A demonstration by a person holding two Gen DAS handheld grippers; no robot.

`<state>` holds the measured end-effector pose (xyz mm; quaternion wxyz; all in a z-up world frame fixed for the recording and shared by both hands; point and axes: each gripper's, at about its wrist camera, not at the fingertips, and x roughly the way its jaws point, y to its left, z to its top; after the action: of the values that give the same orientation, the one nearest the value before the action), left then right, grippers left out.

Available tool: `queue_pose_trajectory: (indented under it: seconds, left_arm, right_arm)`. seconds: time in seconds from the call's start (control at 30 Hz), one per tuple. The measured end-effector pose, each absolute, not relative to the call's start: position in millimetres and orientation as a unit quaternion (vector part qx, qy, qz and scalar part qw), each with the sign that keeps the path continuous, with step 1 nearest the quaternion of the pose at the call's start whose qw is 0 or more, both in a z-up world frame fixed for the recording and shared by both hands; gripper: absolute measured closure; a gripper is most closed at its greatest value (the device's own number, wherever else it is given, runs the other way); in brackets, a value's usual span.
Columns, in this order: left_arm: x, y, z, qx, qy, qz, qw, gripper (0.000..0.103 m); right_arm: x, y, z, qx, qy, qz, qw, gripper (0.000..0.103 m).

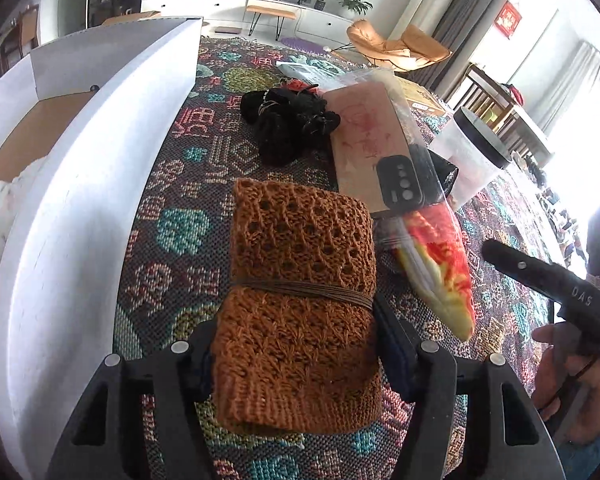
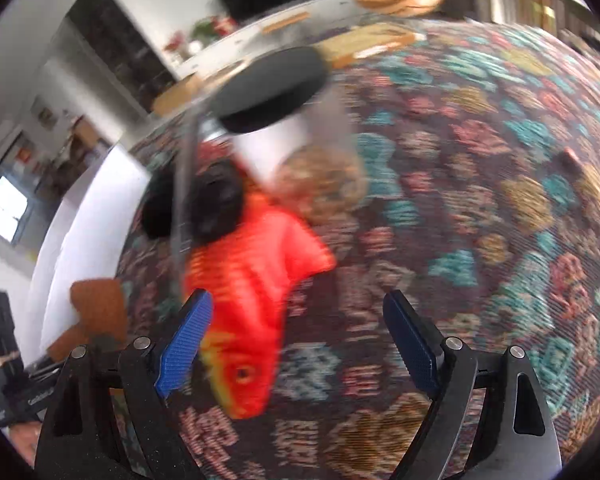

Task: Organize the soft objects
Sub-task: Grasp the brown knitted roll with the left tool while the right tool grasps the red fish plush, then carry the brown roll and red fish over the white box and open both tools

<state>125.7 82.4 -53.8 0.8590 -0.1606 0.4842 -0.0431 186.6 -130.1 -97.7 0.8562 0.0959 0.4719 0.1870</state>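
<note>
Left wrist view | left gripper [image 1: 296, 360] clamps rust-brown knitted bundle [image 1: 300, 300], lower centre | right gripper [image 2: 296, 344] gapes wide, empty, over orange fish plush [image 2: 252, 292] on patterned desk [image 2: 480, 200]

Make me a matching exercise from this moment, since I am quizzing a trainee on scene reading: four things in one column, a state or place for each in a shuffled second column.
Things:
1. brown knitted bundle
2. fish-shaped plush toy
3. black fabric pile
4. clear container with a black lid

States or places:
A. lying beside the right tool's left finger, not gripped
B. standing at the far right of the patterned cloth
C. tied with a cord, pinched in the left tool
D. heaped beyond the knitted bundle, next to a pink phone case

Pairs: 1-C, 2-A, 3-D, 4-B
</note>
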Motion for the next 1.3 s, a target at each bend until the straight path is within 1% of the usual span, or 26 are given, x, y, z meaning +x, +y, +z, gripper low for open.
queue_pose_trajectory:
  seconds: [0.07, 0.1, 0.13, 0.17, 0.23, 0.33, 0.5, 0.57, 0.63, 0.77, 0.87, 0.93, 1.07, 1.2, 1.3]
  left_arm:
    - [118, 83, -54, -0.161, 0.484, -0.044, 0.859, 0.039]
    - [114, 82, -53, -0.161, 0.486, -0.046, 0.858, 0.039]
    - [109, 82, -51, -0.161, 0.487, -0.048, 0.857, 0.039]
    - [104, 83, -49, -0.16, 0.486, -0.051, 0.858, 0.039]
    - [93, 83, -43, -0.153, 0.481, -0.057, 0.861, 0.039]
    - [82, 82, -37, -0.147, 0.474, -0.067, 0.866, 0.039]
    - [77, 72, -35, -0.147, 0.468, -0.084, 0.867, 0.039]
    - [78, 66, -36, -0.145, 0.468, -0.09, 0.867, 0.039]
    - [80, 61, -38, -0.147, 0.47, -0.093, 0.865, 0.039]
    - [80, 53, -34, -0.148, 0.473, -0.102, 0.863, 0.039]
    - [75, 56, -14, -0.15, 0.459, -0.109, 0.869, 0.039]
    - [71, 67, 5, -0.16, 0.444, -0.115, 0.874, 0.039]
    - [59, 114, 45, -0.168, 0.408, -0.092, 0.893, 0.039]
    - [39, 178, 60, -0.146, 0.395, -0.005, 0.907, 0.039]
    - [19, 228, 55, -0.137, 0.396, 0.079, 0.904, 0.037]
  right_arm:
    - [192, -85, -104, 0.025, 0.485, 0.219, 0.846, 0.017]
    - [196, -71, -113, -0.001, 0.494, 0.213, 0.843, 0.022]
    - [199, -64, -123, -0.012, 0.508, 0.202, 0.837, 0.063]
    - [200, -64, -130, -0.01, 0.52, 0.193, 0.832, 0.071]
    - [188, -78, -124, 0.018, 0.512, 0.195, 0.836, 0.08]
    - [154, -115, -110, 0.067, 0.532, 0.214, 0.817, 0.081]
    - [91, -190, -99, 0.107, 0.55, 0.188, 0.807, 0.081]
    - [75, -217, -92, 0.107, 0.529, 0.154, 0.828, 0.082]
    - [70, -230, -78, 0.099, 0.482, 0.116, 0.863, 0.082]
    - [90, -248, -69, 0.124, 0.405, 0.073, 0.903, 0.082]
    - [131, -250, -73, 0.145, 0.408, 0.072, 0.899, 0.082]
    - [148, -250, -62, 0.158, 0.4, 0.065, 0.9, 0.082]
    - [153, -212, 4, 0.13, 0.352, 0.117, 0.919, 0.082]
    - [142, -112, 54, 0.115, 0.34, 0.247, 0.9, 0.082]
    - [127, -23, 71, 0.127, 0.351, 0.357, 0.856, 0.082]
